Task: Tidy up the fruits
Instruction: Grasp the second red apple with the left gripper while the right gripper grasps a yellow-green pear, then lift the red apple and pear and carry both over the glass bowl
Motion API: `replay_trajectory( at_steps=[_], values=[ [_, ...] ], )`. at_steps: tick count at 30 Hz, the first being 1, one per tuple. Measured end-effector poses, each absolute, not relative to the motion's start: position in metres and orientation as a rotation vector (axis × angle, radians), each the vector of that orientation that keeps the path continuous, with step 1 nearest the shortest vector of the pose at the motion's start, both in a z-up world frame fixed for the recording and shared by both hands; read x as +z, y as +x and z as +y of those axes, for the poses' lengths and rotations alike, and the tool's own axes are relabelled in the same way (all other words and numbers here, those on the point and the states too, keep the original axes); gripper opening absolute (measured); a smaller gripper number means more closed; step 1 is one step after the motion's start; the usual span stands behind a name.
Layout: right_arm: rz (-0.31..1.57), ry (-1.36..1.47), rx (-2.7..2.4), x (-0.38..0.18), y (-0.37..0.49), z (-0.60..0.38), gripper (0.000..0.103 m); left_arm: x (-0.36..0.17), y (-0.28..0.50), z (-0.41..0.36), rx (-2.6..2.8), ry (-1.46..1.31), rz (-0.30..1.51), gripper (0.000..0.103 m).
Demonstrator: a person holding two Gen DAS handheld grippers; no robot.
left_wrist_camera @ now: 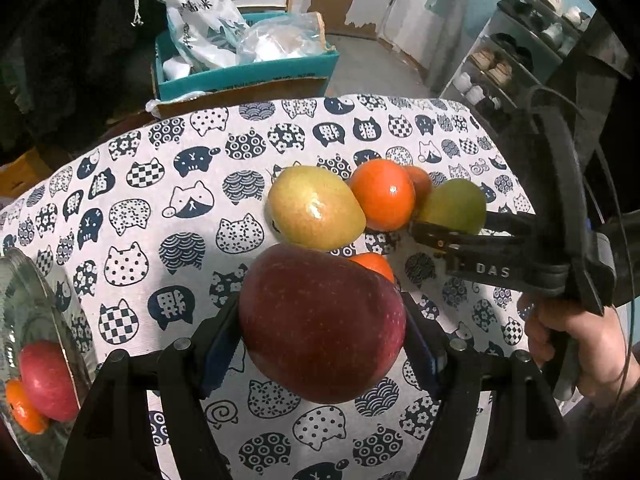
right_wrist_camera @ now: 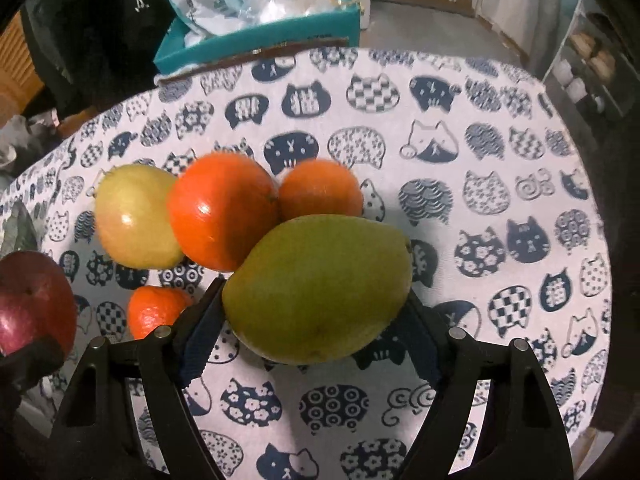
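Observation:
My left gripper (left_wrist_camera: pixel 320 320) is shut on a dark red apple (left_wrist_camera: pixel 320 328), held above the cat-print tablecloth (left_wrist_camera: pixel 160 208); the same apple (right_wrist_camera: pixel 32 300) shows at the left edge of the right wrist view. My right gripper (right_wrist_camera: pixel 312 312) has its blue pads against both sides of a green pear (right_wrist_camera: pixel 320 288), and is seen from the side (left_wrist_camera: pixel 448 232) in the left wrist view. Beside the green pear lie a yellow-green pear (right_wrist_camera: pixel 134 216), a glossy orange-red fruit (right_wrist_camera: pixel 222 210), an orange (right_wrist_camera: pixel 320 190) and a small mandarin (right_wrist_camera: pixel 154 310).
A glass plate (left_wrist_camera: pixel 36 320) at the table's left edge holds a red apple (left_wrist_camera: pixel 48 380) and an orange fruit (left_wrist_camera: pixel 24 404). Behind the table stands a teal box (left_wrist_camera: pixel 244 72) of bags, with a shoe rack (left_wrist_camera: pixel 520 48) at the right. A hand (left_wrist_camera: pixel 568 336) holds the right gripper.

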State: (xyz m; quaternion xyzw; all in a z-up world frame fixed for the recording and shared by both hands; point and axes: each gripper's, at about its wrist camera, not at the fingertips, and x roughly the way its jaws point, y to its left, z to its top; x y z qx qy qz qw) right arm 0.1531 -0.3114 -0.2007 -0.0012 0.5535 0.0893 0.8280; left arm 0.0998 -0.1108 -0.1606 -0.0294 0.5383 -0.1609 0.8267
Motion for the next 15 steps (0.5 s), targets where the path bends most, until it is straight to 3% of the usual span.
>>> replay_trajectory(
  at_steps=[15],
  values=[
    [0.962, -0.002, 0.230, -0.107, 0.117, -0.296, 0.081, -0.104, 0.077, -0.095, -0.339, -0.059, 1.012, 0.076]
  ],
)
